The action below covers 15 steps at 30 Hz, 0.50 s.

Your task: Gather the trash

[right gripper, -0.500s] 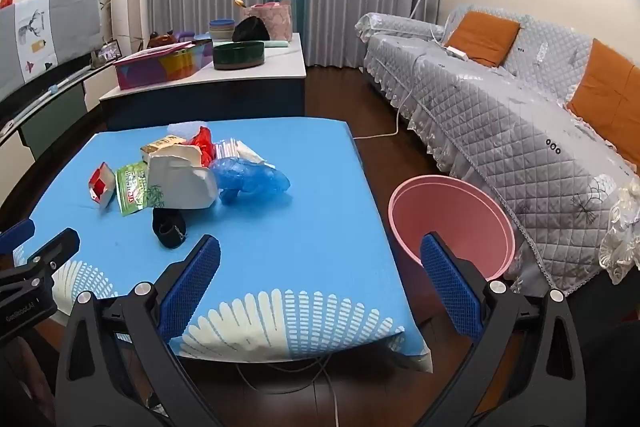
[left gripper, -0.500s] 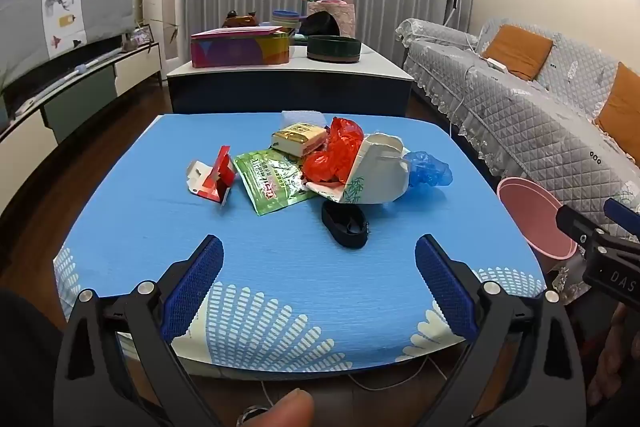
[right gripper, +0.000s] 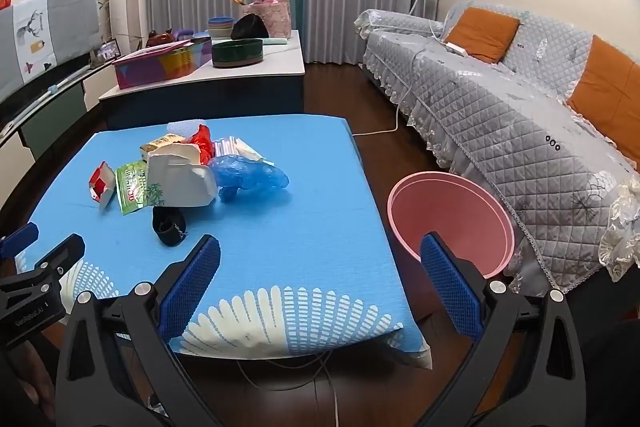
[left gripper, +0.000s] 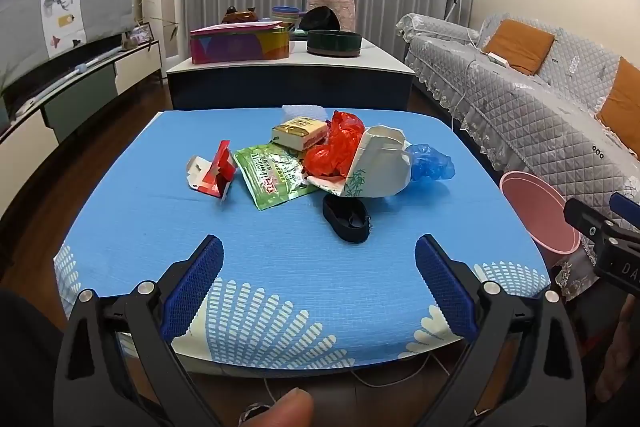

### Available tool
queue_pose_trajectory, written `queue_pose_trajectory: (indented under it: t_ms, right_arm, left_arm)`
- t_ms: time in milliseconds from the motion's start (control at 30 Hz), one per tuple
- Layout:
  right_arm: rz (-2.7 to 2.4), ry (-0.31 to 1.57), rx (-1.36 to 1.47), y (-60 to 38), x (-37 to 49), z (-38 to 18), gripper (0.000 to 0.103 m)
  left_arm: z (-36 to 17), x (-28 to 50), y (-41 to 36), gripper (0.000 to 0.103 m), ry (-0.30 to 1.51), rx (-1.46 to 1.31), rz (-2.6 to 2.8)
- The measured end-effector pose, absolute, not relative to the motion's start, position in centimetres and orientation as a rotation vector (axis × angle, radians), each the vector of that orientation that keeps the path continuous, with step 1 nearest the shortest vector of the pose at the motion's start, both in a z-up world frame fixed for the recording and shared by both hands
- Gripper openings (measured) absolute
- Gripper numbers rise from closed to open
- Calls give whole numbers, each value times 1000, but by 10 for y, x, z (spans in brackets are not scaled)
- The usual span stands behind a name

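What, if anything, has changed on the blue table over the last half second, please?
Nothing visibly changed: both tongs, left and right, remain open and empty, hovering short of the untouched trash pile on the blue table.

Lighting/quality: even, warm indoor light; both views sharp.
Soft, short shadows lie under the trash pile (left gripper: 332, 163) on the counter (left gripper: 280, 247). Strong fisheye bending curves walls and curtains at the edges; corners vignette to black. No glare, no motion blur.
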State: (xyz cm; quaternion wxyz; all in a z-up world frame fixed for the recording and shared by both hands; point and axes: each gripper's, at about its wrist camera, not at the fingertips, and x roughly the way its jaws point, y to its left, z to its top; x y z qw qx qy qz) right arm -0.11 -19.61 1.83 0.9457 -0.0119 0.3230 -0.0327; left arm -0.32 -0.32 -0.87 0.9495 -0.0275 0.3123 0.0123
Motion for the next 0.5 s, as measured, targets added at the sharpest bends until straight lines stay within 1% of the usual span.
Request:
queue_pose_trajectory:
  t_ms: [500]
  right_arm:
    - [-71,657,-24,-198,0,19,98]
  left_arm:
    - [-7,-2,-4,94,640,-58,25]
